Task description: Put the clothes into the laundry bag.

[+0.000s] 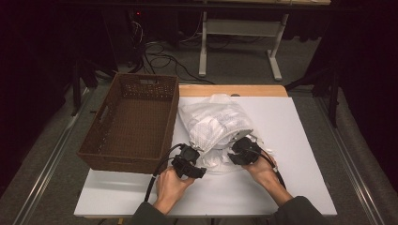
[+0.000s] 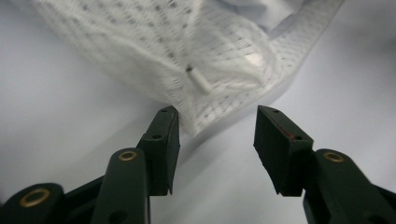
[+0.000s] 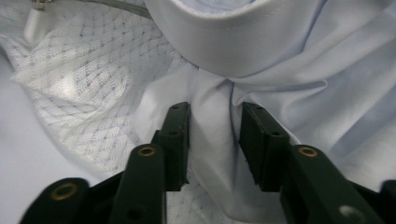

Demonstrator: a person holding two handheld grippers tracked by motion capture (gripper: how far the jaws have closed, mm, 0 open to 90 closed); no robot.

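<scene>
Right gripper [image 3: 212, 140] is clamped on a fold of the white shirt [image 3: 280, 79] at the mesh laundry bag [image 1: 211, 122]'s near mouth, while the left gripper [image 2: 217, 140], jaws apart around the bag's corner, should next close to anchor it for pulling.

Mesh bag [image 1: 213, 123], frame centre: white open-weave netting, perforated, soft, slightly shiny; a small white plastic zip pull [image 2: 201, 82] sits on it. Shirt [image 3: 243, 56], upper part of the right gripper view: pale smooth woven cloth, matt, with a stitched collar edge. Basket [image 1: 133, 161], left of centre: brown wicker weave, rough, matt. Table [image 1: 300, 140]: smooth white matt board; a bare wood strip [image 1: 253, 90] at its far edge. Gripper jaws: black matt plastic with brass-coloured rivets.
</scene>
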